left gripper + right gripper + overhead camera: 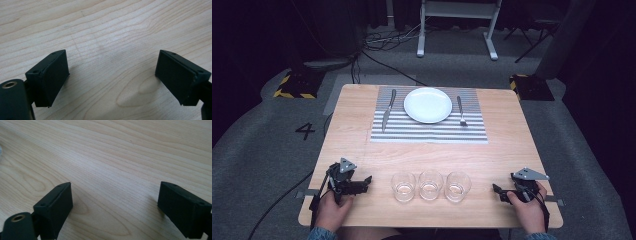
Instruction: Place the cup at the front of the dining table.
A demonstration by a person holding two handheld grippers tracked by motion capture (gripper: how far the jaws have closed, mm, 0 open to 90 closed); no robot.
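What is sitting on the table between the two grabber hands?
Three empty glasses stand in a row between the left gripper and the right gripper. The high view shows it.

Right gripper [115, 207]: both black jaws rise from the bottom edge, spread wide, nothing between them. Below and ahead is bare light wood tabletop [120, 165], grain running diagonally. Jaws sit low over the surface; contact can't be judged. Small pale sliver at left edge [0, 150], unidentifiable.
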